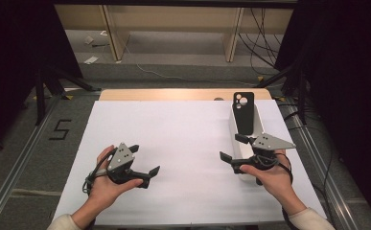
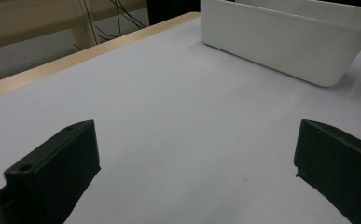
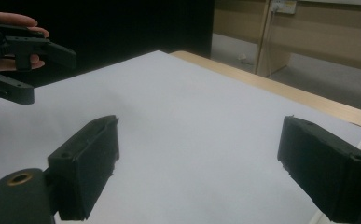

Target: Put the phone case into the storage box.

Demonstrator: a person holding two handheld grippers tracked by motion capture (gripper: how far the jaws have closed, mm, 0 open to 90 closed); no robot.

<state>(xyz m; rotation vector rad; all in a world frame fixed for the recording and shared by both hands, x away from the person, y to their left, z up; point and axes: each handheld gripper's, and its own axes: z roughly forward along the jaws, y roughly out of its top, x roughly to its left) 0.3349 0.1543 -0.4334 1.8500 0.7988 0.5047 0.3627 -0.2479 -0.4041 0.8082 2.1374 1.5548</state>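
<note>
Left gripper [image 1: 146,160]: you hold it low over the near left part of the white table [image 1: 173,139]. Its jaws point toward the middle of the table and stand spread wide, with nothing between them.
Left gripper view: the two black jaws [image 2: 197,163] rise at the left and right edges with bare white surface between them. The white bin [image 2: 285,44] lies ahead and to the right, well apart from the jaws.
Right gripper [image 1: 233,148]: you hold it at the near right part of the table, just beside the bin's [image 1: 238,129] near end and partly in front of it from above. Its jaws are spread wide and grip nothing. Whether the gripper body touches the bin cannot be told.
Right gripper view: the jaws [image 3: 197,168] are parted over bare white surface. Your other hand with its gripper [image 3: 33,70] shows at the upper left, well apart.
Bin: long, white, open-topped, set lengthwise along the right edge of the table.
Phone case [image 1: 243,112]: black, with round camera cut-outs at its far end. It rests in the far part of the bin, leaning up above the rim, apart from both grippers.
Table: white sheet over a wooden top, whose edge [image 1: 173,94] shows along the far side.
</note>
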